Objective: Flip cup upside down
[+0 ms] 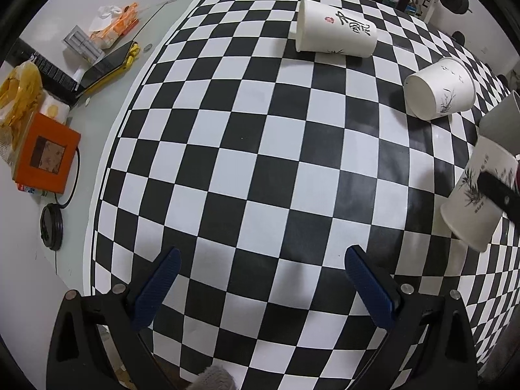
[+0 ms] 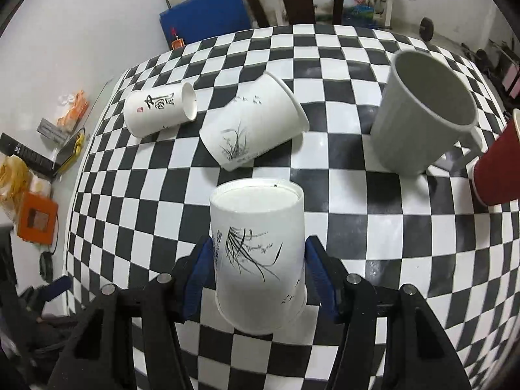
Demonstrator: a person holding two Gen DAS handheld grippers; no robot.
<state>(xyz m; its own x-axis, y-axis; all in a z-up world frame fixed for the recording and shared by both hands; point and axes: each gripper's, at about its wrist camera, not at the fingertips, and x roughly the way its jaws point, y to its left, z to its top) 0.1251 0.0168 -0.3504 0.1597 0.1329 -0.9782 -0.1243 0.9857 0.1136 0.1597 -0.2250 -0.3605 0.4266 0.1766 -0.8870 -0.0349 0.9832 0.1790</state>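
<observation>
My right gripper is shut on a white paper cup with an ink orchid print. The cup is tilted, base away from the camera and rim toward it, just above the checkered table. The same cup shows at the right edge of the left wrist view, with a black finger across it. My left gripper is open and empty over the near part of the table, far left of the cup.
Two more white paper cups lie on their sides: one with calligraphy, one with orchid print. A grey mug stands upright and a red cup is at the right. Clutter and an orange box sit left.
</observation>
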